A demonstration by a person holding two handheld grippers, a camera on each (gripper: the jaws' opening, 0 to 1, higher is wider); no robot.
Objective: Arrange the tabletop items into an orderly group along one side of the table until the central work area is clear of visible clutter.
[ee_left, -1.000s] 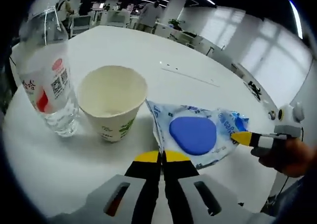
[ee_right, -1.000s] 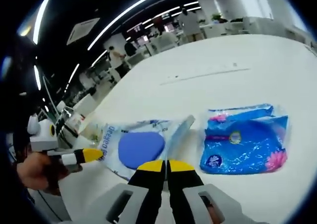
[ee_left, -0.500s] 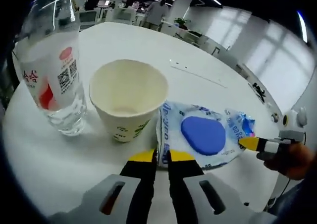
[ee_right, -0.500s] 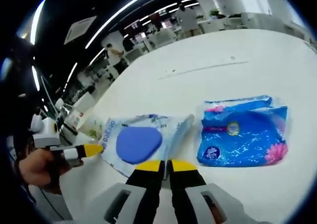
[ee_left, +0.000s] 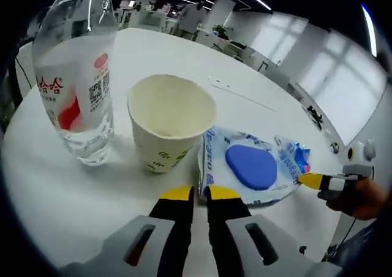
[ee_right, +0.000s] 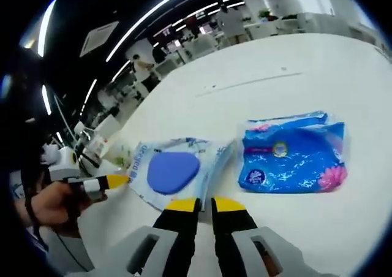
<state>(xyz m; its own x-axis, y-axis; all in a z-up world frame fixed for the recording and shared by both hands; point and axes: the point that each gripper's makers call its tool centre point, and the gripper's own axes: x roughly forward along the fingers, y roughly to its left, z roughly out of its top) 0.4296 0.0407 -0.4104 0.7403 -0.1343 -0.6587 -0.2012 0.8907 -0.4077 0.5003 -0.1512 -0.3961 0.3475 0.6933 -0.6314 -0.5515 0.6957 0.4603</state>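
On the round white table [ee_left: 67,203] a clear water bottle [ee_left: 76,93] stands at the left, with a paper cup [ee_left: 168,124] right beside it. A wet-wipes packet [ee_left: 251,166] with a blue lid lies flat against the cup's right side. My left gripper [ee_left: 200,194] sits at the packet's near edge, jaws a narrow gap apart. My right gripper [ee_left: 309,180] points at the packet's far corner. In the right gripper view, the wipes packet [ee_right: 174,170] lies beside a blue tissue pack [ee_right: 291,157]. My right gripper [ee_right: 205,204] is slightly open just short of them, and my left gripper [ee_right: 116,180] touches the packet's left edge.
The table [ee_right: 257,93] stretches bare and white beyond the items, with a thin line marked across it. A hand [ee_left: 361,197] holds the right gripper near the table's edge. Office desks and people stand far behind.
The wipes packet has slid up against the cup and now lies flat. Both pairs of jaws, shut on its edges a second ago, have parted a little.
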